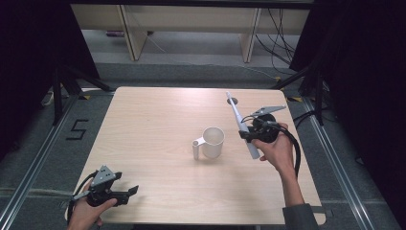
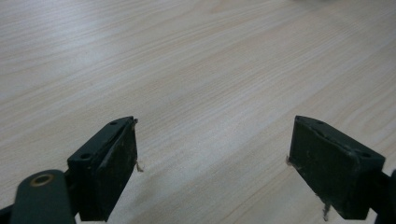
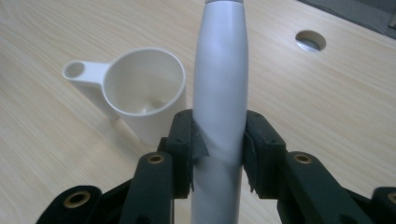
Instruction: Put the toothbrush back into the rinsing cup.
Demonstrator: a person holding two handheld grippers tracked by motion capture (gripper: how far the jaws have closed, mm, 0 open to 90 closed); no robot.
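Worktop of pale wood grain, rounded corners, with a round cable hole near its far edge, right of centre.

Right gripper sits toward the right edge, about midway between near and far edges, carried in the person's right hand. Its jaws are clamped on a long white handle, a slim plastic body that widens at the gripped section. In the right gripper view both black pads press against the handle from either side, with no gap visible. In the high view the handle runs at a slant: its thin end points toward the far edge and ends close beside the cable hole, its thick end projects back toward the near edge, just past the hand. The handle is clear of the worktop surface.

White cup stands upright near the middle of the worktop, just left of the right gripper, not touching it. A flat tab handle with a hole sticks out on its left side. The interior looks empty in the right gripper view.

Left gripper is at the near left corner, held low over the worktop in the left hand. Jaws are spread wide, nothing between them, bare wood showing in the gap.
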